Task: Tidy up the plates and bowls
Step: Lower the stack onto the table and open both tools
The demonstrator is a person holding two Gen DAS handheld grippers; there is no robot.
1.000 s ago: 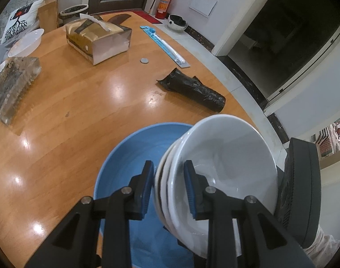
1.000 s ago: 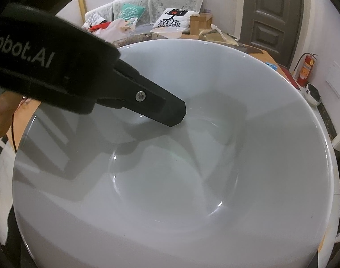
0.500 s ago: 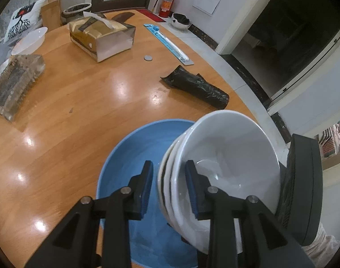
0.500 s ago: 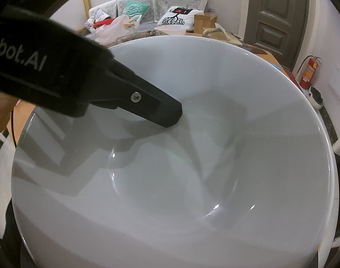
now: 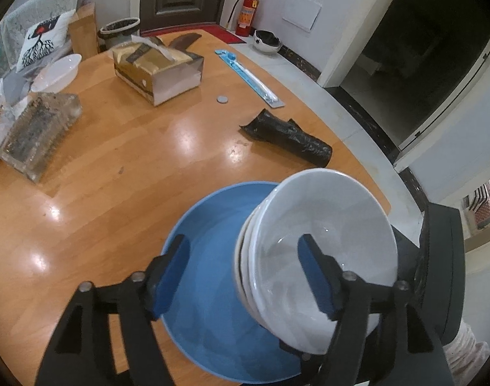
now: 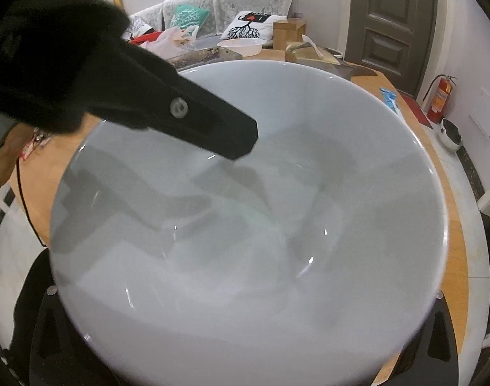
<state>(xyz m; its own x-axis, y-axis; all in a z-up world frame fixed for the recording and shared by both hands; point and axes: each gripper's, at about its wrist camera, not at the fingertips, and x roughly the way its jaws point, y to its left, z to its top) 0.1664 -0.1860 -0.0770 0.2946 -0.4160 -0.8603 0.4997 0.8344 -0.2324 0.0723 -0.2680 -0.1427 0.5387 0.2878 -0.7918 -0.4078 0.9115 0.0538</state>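
Note:
A stack of white bowls (image 5: 325,234) leans tilted over a blue plate (image 5: 209,257) on the round wooden table (image 5: 116,177). My left gripper (image 5: 243,276) straddles the stack's near rim and its jaws are opening: one blue pad stands clear over the plate, the other hangs inside the top bowl. In the right wrist view the top bowl (image 6: 261,225) fills the picture, with the left gripper's black finger (image 6: 213,125) reaching into it. The right gripper's black body (image 5: 438,267) sits behind the stack; its fingertips are hidden under the bowls.
Further back on the table lie a black rolled bag (image 5: 290,138), a tissue box (image 5: 158,70), a coin (image 5: 222,99), a blue packet (image 5: 251,77), a glass tray (image 5: 36,135) and a white dish (image 5: 57,72). The table edge runs close on the right.
The left gripper's jaws have spread wide and let go of the bowls' rim, which they pinched a second ago. The stack stays tilted over the blue plate.

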